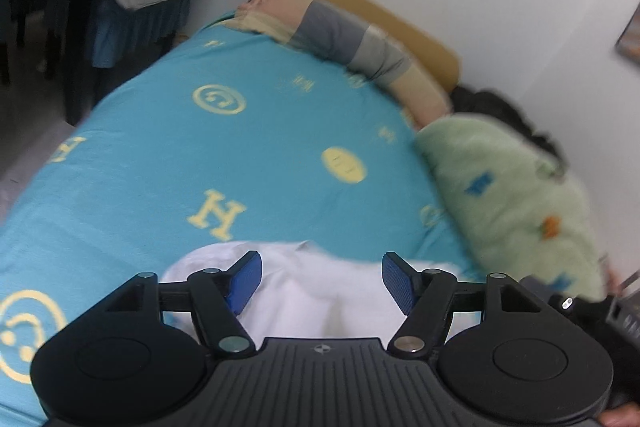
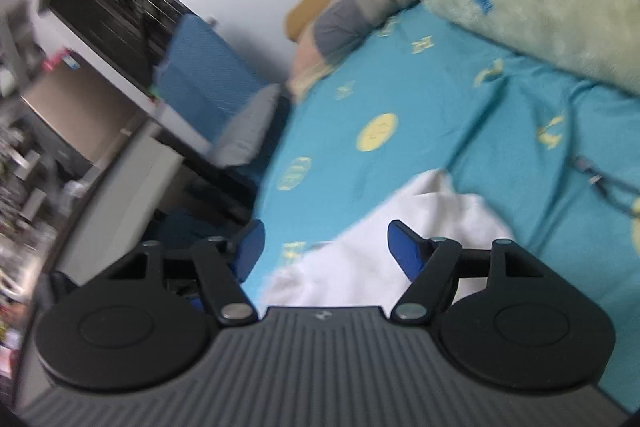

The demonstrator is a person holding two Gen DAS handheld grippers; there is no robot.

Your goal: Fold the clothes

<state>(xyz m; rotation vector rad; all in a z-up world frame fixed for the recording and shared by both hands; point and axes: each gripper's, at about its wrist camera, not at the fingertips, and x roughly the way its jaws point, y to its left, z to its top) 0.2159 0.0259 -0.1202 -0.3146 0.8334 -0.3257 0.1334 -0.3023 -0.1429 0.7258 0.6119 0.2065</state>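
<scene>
Below both grippers, a white garment (image 1: pixel 320 291) lies on the turquoise bedsheet (image 1: pixel 168 155). Left gripper (image 1: pixel 322 277) and right gripper (image 2: pixel 326 247) each hover spread above it, pinching nothing. Only the right view shows a dark window (image 2: pixel 104 7); only the left, black fabric (image 1: pixel 504 115) behind the green blanket (image 1: pixel 512 195).

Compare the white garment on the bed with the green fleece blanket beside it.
The white garment is plain, while the green fleece blanket carries small blue and orange motifs. The garment lies low and rumpled just ahead of the tools; the blanket sits bunched in a thick, puffy heap farther back by the wall. The garment looks thin and smooth, the blanket fuzzy. Both rest on the turquoise bedsheet.
</scene>
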